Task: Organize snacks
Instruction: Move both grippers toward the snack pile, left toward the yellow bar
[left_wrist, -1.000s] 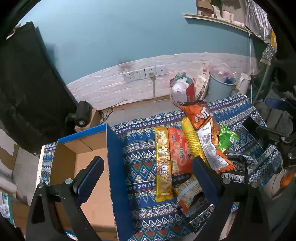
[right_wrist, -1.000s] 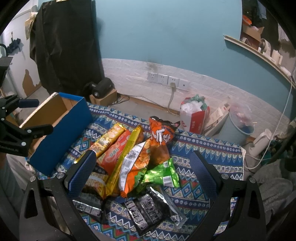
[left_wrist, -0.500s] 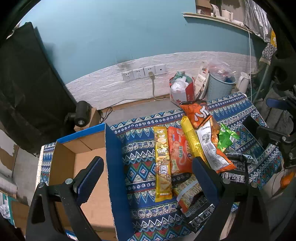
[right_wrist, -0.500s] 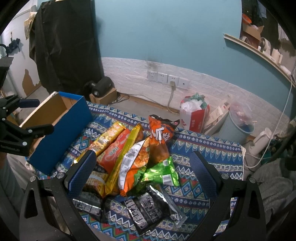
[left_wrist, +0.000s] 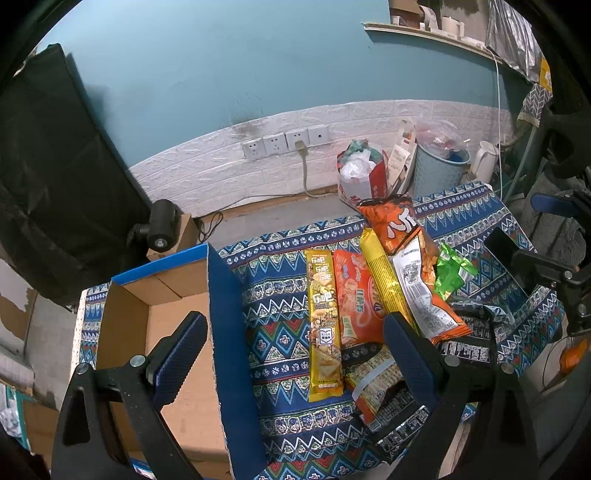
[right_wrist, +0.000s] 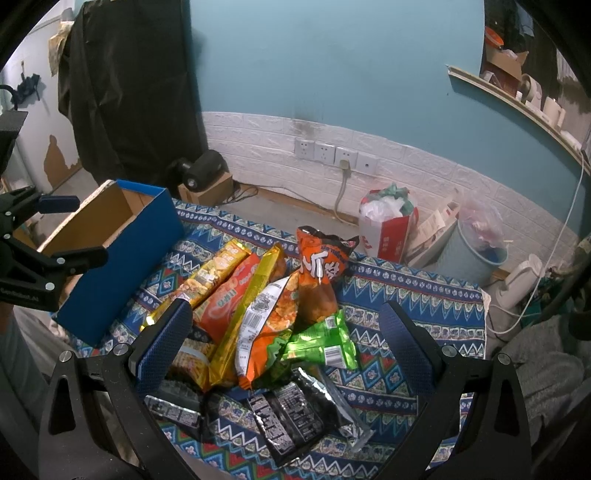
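Both the left tool (left_wrist: 295, 339) and right tool (right_wrist: 286, 326) hang spread and empty above the snacks (right_wrist: 258, 306) beside the box (left_wrist: 162, 314).

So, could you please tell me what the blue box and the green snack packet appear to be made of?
Blue box: likely cardboard, with a matte blue outside and a plain brown inside showing flap seams.
Green snack packet: probably thin plastic film, glossy and crinkled, catching highlights.
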